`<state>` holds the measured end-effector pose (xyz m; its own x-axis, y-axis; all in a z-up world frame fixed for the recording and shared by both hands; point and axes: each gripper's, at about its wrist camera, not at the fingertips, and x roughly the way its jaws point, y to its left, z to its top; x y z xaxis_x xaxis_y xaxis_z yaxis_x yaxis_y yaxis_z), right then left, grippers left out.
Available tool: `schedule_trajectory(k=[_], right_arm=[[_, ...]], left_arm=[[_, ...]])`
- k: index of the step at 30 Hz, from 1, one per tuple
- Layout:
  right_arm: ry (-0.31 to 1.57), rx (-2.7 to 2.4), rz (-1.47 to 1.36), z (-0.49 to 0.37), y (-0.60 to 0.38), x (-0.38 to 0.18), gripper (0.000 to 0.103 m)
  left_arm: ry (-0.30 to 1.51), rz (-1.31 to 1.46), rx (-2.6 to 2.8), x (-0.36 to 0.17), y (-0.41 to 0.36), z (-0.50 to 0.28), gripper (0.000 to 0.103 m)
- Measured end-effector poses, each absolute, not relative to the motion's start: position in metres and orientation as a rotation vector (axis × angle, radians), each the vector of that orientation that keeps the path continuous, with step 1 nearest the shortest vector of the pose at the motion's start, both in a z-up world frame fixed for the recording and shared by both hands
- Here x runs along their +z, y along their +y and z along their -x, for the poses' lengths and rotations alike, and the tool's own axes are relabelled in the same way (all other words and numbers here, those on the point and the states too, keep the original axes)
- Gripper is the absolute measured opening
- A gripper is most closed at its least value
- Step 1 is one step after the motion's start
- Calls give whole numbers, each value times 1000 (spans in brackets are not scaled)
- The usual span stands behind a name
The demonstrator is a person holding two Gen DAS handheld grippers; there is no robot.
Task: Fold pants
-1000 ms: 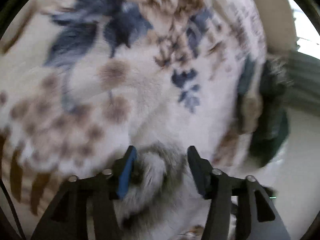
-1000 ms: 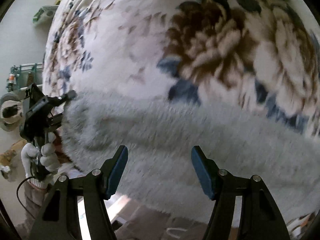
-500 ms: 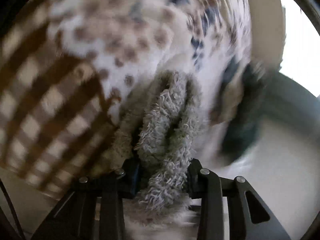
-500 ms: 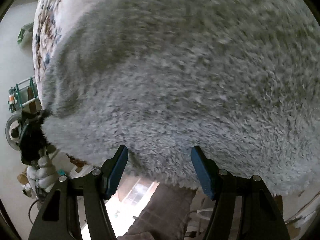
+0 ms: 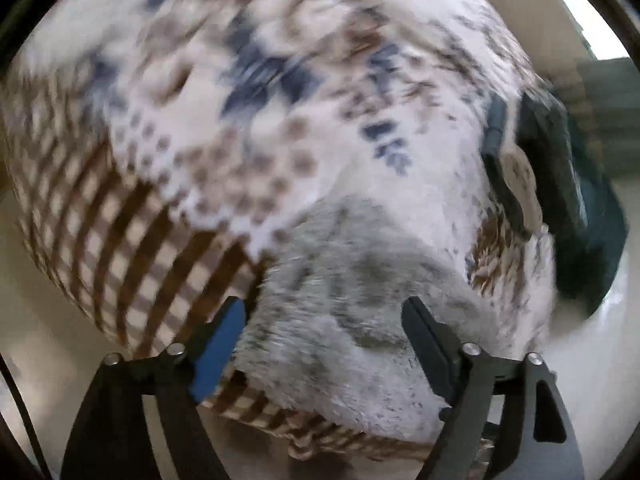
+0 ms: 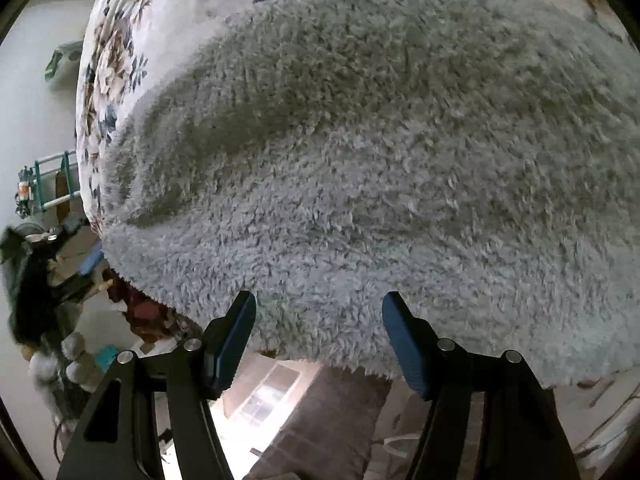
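The fluffy grey pants [image 6: 360, 168] lie spread on the floral bedspread [image 5: 280, 80] of a bed. The left claw [image 5: 324, 340] has just been opening; its jaws stand apart above a bunched end of the pants (blurred), not pressing it. The right claw [image 6: 318, 336] hovers with jaws apart over the pants' near edge, gripping nothing.

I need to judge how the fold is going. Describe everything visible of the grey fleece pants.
The grey fleece pants are shaggy, long-piled plush, pale grey and soft-looking. They lie spread over a floral blanket on the bed, with shadowed creases across the left part. Their near edge hangs at the bedside, in front of the open right gripper. In the left wrist view a rumpled end lies between the left gripper fingers, whose jaws have just been opening; the pads are not pressing it.
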<state>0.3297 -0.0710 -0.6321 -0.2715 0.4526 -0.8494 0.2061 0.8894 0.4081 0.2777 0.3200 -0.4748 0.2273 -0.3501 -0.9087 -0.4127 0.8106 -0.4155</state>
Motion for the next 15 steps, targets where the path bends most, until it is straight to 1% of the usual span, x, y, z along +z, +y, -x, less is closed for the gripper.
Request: schedule_trajectory(k=[2,5,6,7,8,9,12,14,15], right_arm=[[1889,242,-446,-320,-71,-640,68],[1963,215,-417,-300,-70,-666,68],[1975,218,-445,-295,-72,-671,68],[1966,222,-465,-293,-74,-671,68],[1933,235,-494,-294,-79,-666,68],[1878,249,-535,-296,-86,-656,68],[1656,251,-631,-296,-125,-620,68],[1513,205,-697,-290,-161,-600,80],[1446,160,-758,-280,-191,-592,84]], left_arm=[[1377,562,42,-479,296,-276,84],[1525,330,119,-535,266,-282,84],[1624,322,157,-560,262,-278,84],[1672,384,166,-569,264,-274,84],[1677,457,178,-568,265,-271,83],[1658,452,186,-557,262,-271,83],[1564,314,157,-514,227,-283,84],[1509,218,105,-486,181,-297,88],[1497,171,82,-479,156,-305,95]])
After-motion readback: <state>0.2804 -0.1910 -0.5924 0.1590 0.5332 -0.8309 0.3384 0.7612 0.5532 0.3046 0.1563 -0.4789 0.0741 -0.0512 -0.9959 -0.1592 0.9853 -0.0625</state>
